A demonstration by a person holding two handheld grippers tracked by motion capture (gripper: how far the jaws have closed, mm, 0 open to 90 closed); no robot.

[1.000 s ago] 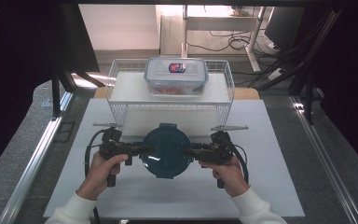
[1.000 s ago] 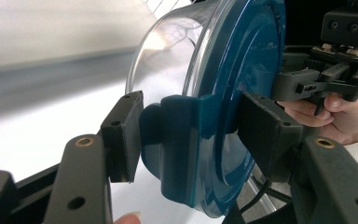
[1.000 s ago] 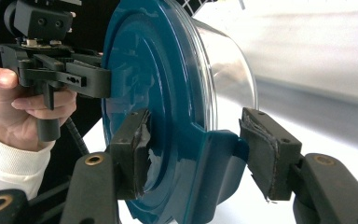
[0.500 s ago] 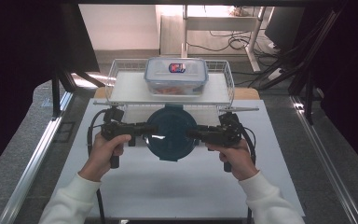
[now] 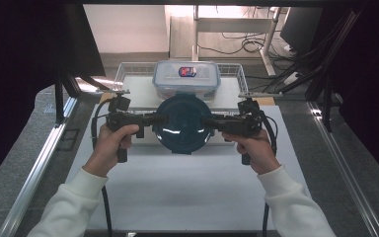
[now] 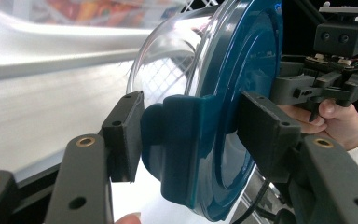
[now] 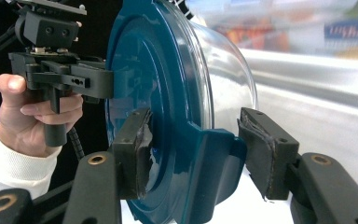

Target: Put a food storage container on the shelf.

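Two grippers carry the round teal-lidded clear container (image 5: 183, 123): it has risen off the white mat toward the table's far edge, now just before the wire basket (image 5: 128, 74). Left gripper (image 6: 186, 135) and right gripper (image 7: 191, 149) each straddle a lid tab; jaws part-closed, contact unclear.

The lid (image 5: 183, 123) looks like glossy teal plastic, and the bowl (image 6: 168, 60) under it is clear and shiny, plastic or glass, can't tell. Basket (image 5: 128, 74) is thin white wire. Right gripper (image 7: 193, 154) pads look like worn, frayed matt black rubber. Sleeves (image 5: 69, 202) are soft white cloth.
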